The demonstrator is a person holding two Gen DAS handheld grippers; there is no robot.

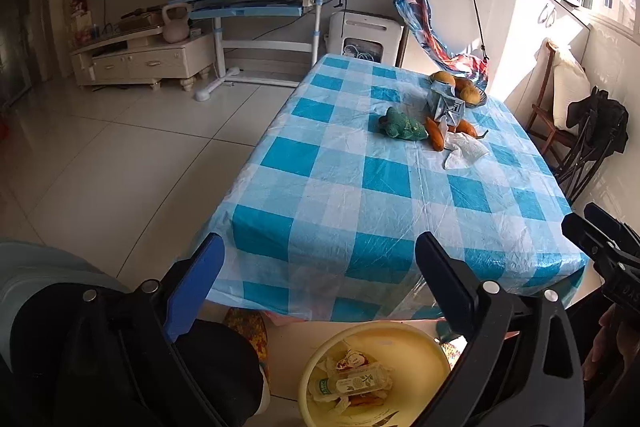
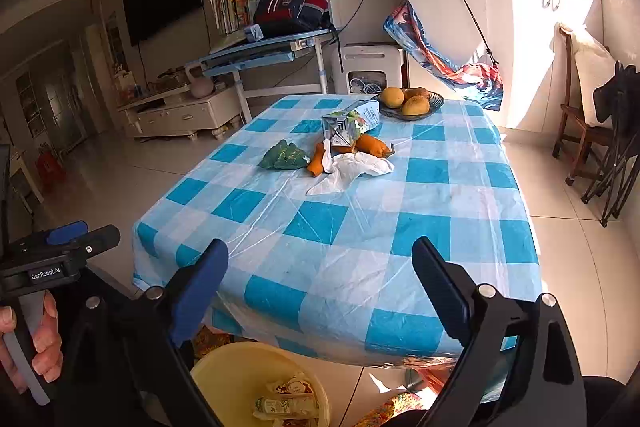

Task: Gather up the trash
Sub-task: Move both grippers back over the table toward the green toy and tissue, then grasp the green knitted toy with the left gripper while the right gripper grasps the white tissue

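**Obs. A:** Blue-and-white checked cloth covers the table (image 2: pixel 344 223). Trash on it, upper centre of the right wrist view: milk carton (image 2: pixel 350 123) lying on its side, white crumpled paper (image 2: pixel 352 167) just in front of it, orange peels (image 2: pixel 372 145) touching both, green wrapper (image 2: pixel 285 157) just left of them. Fruit bowl (image 2: pixel 412 105) behind, near the far edge.

**Obs. B:** Grippers?

**Obs. A:** Left gripper (image 1: pixel 318 291): jaws spread wide, nothing between them, above the table's near edge. Right gripper (image 2: pixel 320 295): same, wide apart and empty.

**Obs. B:** Bin?

**Obs. A:** Yellow bucket (image 1: pixel 420 343) on the floor, bottom centre of the left wrist view, below the table's near edge. Inside: a small plastic bottle (image 1: pixel 356 383) lying flat on crumpled wrappers.

**Obs. B:** Anything else?

**Obs. A:** A hand (image 2: pixel 40 343) at lower left of the right wrist view grips the left gripper's handle.
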